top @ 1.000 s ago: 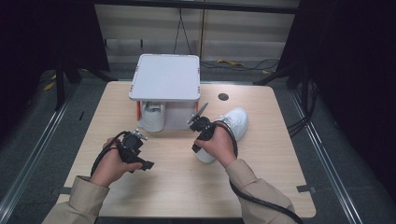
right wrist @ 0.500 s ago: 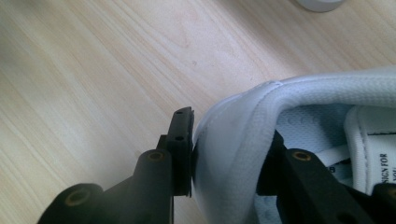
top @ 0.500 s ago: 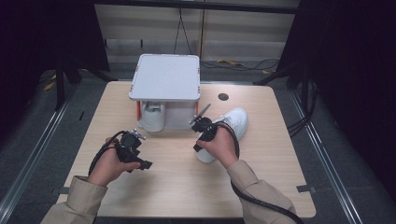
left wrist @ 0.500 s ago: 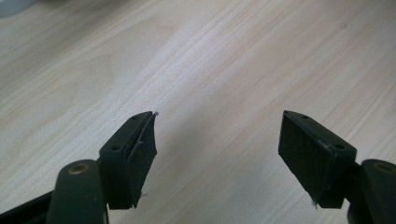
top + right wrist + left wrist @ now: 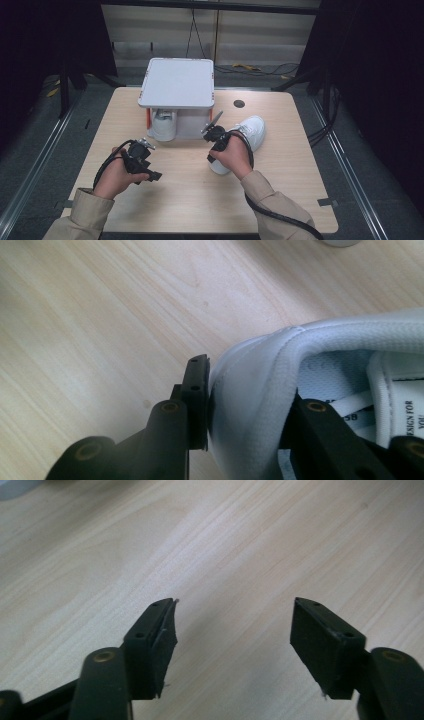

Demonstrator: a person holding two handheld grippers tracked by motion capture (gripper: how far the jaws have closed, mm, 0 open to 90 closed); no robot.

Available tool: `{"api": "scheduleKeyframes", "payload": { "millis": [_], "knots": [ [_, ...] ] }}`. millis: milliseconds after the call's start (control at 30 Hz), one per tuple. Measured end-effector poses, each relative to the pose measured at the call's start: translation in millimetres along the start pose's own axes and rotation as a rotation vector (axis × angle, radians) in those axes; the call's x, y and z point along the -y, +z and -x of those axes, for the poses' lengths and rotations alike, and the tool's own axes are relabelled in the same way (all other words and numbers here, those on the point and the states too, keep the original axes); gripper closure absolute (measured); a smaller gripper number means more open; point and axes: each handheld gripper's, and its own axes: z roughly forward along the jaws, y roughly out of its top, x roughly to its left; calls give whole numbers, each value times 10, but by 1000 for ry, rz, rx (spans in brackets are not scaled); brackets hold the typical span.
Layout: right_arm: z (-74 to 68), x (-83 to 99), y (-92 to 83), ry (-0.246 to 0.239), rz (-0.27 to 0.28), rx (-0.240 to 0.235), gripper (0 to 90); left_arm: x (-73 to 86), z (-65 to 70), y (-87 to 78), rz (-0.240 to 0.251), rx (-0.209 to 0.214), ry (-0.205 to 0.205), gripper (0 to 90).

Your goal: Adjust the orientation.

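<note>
Little has shifted since the earlier frames: both hands are kept in place, while the jaws of both grippers have just been closing. On the bench [image 5: 280, 200], a white shoe [image 5: 250, 132] is laid beside the rack [image 5: 177, 82], its long axis angled toward the far right, heel nearest the person. The heel collar is pinched by the right gripper [image 5: 245, 405], one jaw outside, one inside. Nothing is held between the left gripper's [image 5: 232, 635] parted jaws, well apart from the shoe.

Smooth white leather shoe [image 5: 260, 385]; matt wood-grain table [image 5: 100, 315].
</note>
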Motion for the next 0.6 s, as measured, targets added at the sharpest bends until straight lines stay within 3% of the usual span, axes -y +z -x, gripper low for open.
{"api": "scheduleKeyframes", "payload": {
  "millis": [100, 267, 400, 467, 533, 600],
  "knots": [
    [28, 13, -10, 5, -11, -25, 706, -3, -4, -9, 3, 2, 2, 378],
    [18, 58, -37, -4, -34, -20, 721, -3, -11, -29, 13, 19, -33, 436],
    [21, 109, -53, -9, -28, -22, 728, -17, -18, -69, 40, 26, -13, 473],
    [22, 138, -61, -20, -30, -21, 731, -31, -28, -86, 84, 30, 8, 475],
    [33, 165, -72, -20, -33, -28, 734, -59, -36, -109, 95, 40, -3, 489],
    [45, 192, -85, -21, -40, -37, 738, -101, -45, -136, 82, 38, 16, 511]
  ]
}}
